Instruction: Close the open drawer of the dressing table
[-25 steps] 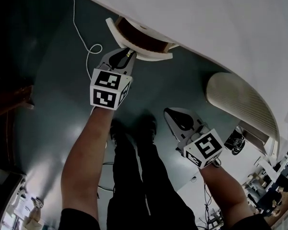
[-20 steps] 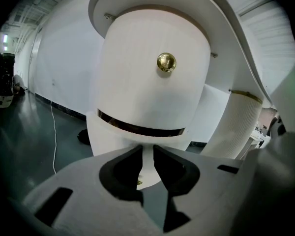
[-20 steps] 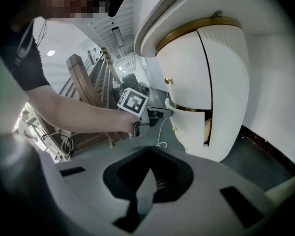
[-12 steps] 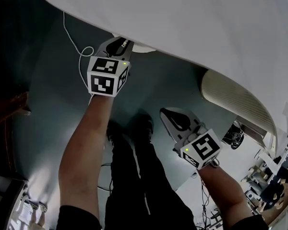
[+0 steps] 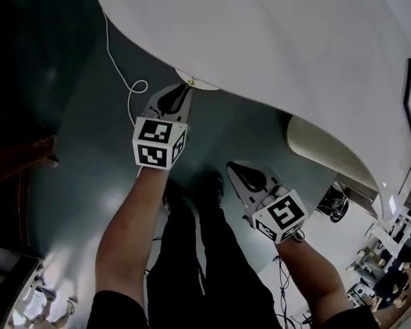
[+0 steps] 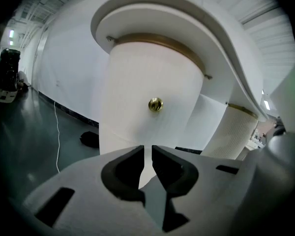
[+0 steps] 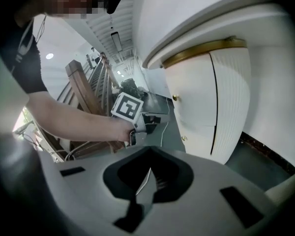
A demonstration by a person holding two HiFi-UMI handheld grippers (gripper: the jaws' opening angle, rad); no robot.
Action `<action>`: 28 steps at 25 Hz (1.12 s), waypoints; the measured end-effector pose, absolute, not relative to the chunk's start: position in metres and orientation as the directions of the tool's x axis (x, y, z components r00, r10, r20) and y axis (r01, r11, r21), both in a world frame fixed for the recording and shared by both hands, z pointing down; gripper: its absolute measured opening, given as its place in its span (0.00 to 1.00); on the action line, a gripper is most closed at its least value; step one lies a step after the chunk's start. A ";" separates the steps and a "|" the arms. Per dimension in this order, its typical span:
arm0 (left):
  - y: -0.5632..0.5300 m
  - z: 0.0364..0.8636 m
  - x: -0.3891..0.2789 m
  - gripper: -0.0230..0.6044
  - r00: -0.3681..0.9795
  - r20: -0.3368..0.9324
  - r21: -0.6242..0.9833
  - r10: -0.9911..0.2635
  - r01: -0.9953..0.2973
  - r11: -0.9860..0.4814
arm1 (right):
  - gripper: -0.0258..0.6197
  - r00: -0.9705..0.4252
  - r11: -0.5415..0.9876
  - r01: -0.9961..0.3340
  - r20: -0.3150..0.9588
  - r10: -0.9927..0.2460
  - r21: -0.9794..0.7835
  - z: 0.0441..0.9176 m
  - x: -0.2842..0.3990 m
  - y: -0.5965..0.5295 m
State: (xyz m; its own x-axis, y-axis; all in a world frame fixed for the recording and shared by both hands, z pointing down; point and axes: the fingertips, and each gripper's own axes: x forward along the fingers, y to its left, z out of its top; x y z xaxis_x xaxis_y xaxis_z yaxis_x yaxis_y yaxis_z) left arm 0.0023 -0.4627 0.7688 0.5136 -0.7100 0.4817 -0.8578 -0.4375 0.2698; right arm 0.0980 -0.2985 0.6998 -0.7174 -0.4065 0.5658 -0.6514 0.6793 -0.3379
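Observation:
The dressing table's white top (image 5: pixel 281 40) fills the upper right of the head view. Under its edge only a thin crescent of the drawer front (image 5: pixel 200 84) shows, with a small brass knob (image 5: pixel 190 82). My left gripper (image 5: pixel 186 90) points at that front, its tips just below the knob, shut and holding nothing. In the left gripper view the curved white drawer front (image 6: pixel 147 77) and brass knob (image 6: pixel 155 104) stand right ahead of the left gripper (image 6: pixel 147 152). My right gripper (image 5: pixel 231 167) hangs lower, away from the table, shut and empty (image 7: pixel 148 173).
A white cable (image 5: pixel 116 53) loops over the dark floor to the left. A ribbed white pedestal (image 5: pixel 329 149) stands to the right of the drawer, and dark wooden furniture (image 5: pixel 20 156) at the left. The person's legs (image 5: pixel 192 252) are below the grippers.
The drawer, open a second ago with its brown inside showing, has slid in under the tabletop. My left gripper moved forward with its front. The right gripper barely moved.

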 end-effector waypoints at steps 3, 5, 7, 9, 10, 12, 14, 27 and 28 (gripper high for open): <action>-0.423 0.717 -0.019 0.12 0.496 0.473 0.303 -0.728 -0.868 -0.394 | 0.05 -0.716 0.657 -0.661 0.567 -0.408 -0.362 0.653 0.079 -0.278; -0.393 0.673 -0.037 0.10 0.478 0.456 0.311 -0.751 -0.876 -0.368 | 0.05 -0.732 0.670 -0.642 0.557 -0.393 -0.372 0.615 0.058 -0.261; -0.372 0.630 -0.054 0.09 0.454 0.435 0.297 -0.778 -0.888 -0.352 | 0.05 -0.761 0.719 -0.598 0.534 -0.369 -0.355 0.578 0.037 -0.252; -0.354 0.586 -0.071 0.07 0.430 0.416 0.269 -0.801 -0.900 -0.344 | 0.05 -0.784 0.769 -0.551 0.517 -0.344 -0.324 0.542 0.018 -0.245; -0.343 0.564 -0.079 0.07 0.421 0.407 0.258 -0.811 -0.904 -0.340 | 0.05 -0.790 0.787 -0.534 0.514 -0.335 -0.308 0.524 0.010 -0.241; -0.320 0.521 -0.093 0.04 0.408 0.391 0.237 -0.825 -0.911 -0.339 | 0.05 -0.794 0.811 -0.515 0.510 -0.329 -0.278 0.490 -0.004 -0.230; -0.298 0.482 -0.106 0.04 0.409 0.375 0.194 -0.832 -0.912 -0.361 | 0.05 -0.793 0.825 -0.511 0.503 -0.344 -0.242 0.455 -0.014 -0.221; -0.245 0.294 -0.128 0.04 0.530 0.155 0.114 -0.833 -0.848 -0.518 | 0.04 -0.773 0.817 -0.570 0.399 -0.493 -0.093 0.305 -0.002 -0.212; -0.243 0.283 -0.125 0.04 0.526 0.142 0.127 -0.838 -0.850 -0.512 | 0.04 -0.775 0.819 -0.569 0.387 -0.500 -0.081 0.297 0.003 -0.213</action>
